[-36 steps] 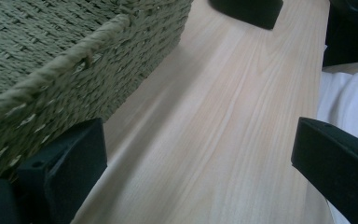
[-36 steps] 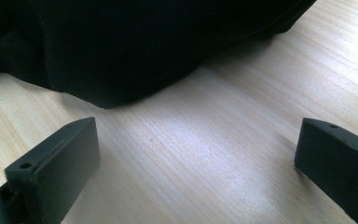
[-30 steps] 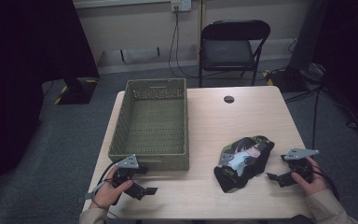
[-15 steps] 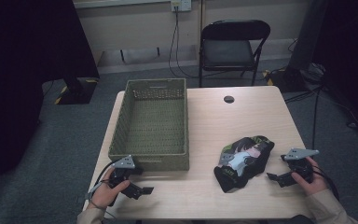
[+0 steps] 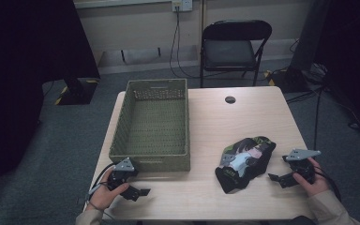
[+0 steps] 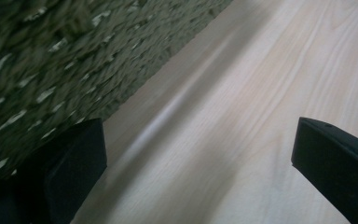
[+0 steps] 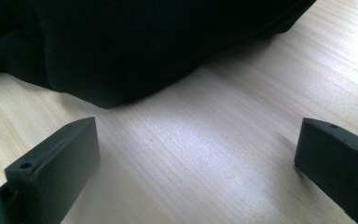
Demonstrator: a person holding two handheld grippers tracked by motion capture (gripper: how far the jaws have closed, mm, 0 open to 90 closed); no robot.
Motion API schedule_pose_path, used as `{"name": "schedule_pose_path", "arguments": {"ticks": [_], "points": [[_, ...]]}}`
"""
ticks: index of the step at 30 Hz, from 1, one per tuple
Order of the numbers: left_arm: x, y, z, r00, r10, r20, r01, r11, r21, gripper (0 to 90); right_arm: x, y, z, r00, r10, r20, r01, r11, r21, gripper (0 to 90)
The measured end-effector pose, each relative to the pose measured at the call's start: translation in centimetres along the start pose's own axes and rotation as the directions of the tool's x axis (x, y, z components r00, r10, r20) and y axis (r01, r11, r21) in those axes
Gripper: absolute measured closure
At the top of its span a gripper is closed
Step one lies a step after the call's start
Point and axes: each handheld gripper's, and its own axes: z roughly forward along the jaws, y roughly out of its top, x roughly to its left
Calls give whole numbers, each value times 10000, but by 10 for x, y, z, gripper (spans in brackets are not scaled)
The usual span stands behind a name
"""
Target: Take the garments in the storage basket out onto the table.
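Note:
A crumpled dark garment (image 5: pixel 244 161) with a pale printed patch lies on the light wood table (image 5: pixel 243 117), right of centre near the front. My right gripper (image 5: pixel 273 177) rests low on the table just right of it, open and holding nothing; in the right gripper view the black cloth (image 7: pixel 135 46) lies a short way beyond the jaws. A green woven basket (image 5: pixel 152 124) stands on the table's left half. My left gripper (image 5: pixel 145 191) sits by the basket's front left corner, open, its jaws wide over bare wood beside the basket wall (image 6: pixel 51 60).
A small dark round object (image 5: pixel 230 99) lies on the table's far side. A black folding chair (image 5: pixel 234 47) stands behind the table. Cables (image 5: pixel 176 42) hang from a wall socket. Bare tabletop stretches between the basket and the garment.
My left gripper has shifted slightly toward the front edge near the basket corner. The right gripper and the garment have stayed where they were.

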Motion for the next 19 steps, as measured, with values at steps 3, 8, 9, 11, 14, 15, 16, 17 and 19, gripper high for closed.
{"name": "schedule_pose_path", "arguments": {"ticks": [3,8,9,11,14,15,16,17,19], "points": [[1,-2,0,9997,62,-219,-59,9999,132,27,0,0,0,10000,0,1,0,10000,0,0],[0,-2,3,9982,298,-522,-277,9988,416,27,0,0,0,10000,0,1,0,10000,0,0],[0,-2,4,9979,354,-536,-328,9982,495,27,0,0,0,10000,-2,0,2,10000,0,0],[-2,-2,5,9956,620,-705,-573,9961,670,17,0,0,0,10000,-1,0,1,10000,2,0],[-3,-3,6,9937,816,-772,-761,9945,713,16,0,0,0,10000,1,-2,-1,10000,2,0],[-3,-4,6,9923,937,-808,-877,9933,747,12,0,0,0,10000,2,-3,-2,10000,3,0],[-4,-5,6,9916,977,-848,-917,9931,731,2,0,0,0,10000,2,-4,-2,10000,2,0],[-4,-5,6,9911,1007,-867,-948,9931,697,2,0,0,0,10000,0,-5,0,10000,4,0],[-4,-6,6,9907,1040,-876,-985,9930,644,2,0,0,0,10000,-6,-12,6,10000,7,0]]}}
